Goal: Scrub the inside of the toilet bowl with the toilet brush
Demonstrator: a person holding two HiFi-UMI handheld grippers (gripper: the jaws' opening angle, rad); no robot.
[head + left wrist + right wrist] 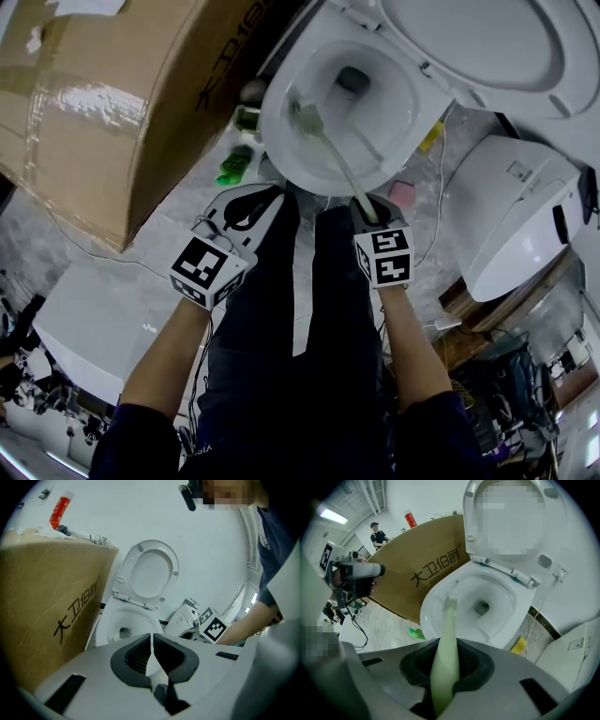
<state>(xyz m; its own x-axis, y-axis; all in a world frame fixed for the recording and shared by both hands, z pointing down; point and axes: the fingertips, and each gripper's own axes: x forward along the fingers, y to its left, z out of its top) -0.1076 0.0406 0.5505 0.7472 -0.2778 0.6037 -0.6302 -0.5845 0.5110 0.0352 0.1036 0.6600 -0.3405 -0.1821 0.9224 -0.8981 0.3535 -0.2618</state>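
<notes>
Green brush [339, 167] is in the bowl [277, 141], head by the left wall.
My right gripper [367, 204] squeezes it tight; my left gripper [246, 211] is closed on nothing. I think I'm mid-scrub; next, rub all around.

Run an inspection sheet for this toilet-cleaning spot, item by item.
Surface: grey mottled floor.
Job's things: toilet bowl open, lid raised; toilet brush with its head inside the bowl.
Clutter: green bottle and yellow sponge on the floor beside the bowl.
Grippers: left claw shut, empty; right claw shut on the toilet brush handle.
Cables: white cable on the floor right of the bowl.
Surroundings: cardboard box at left; white fixture at right.
</notes>
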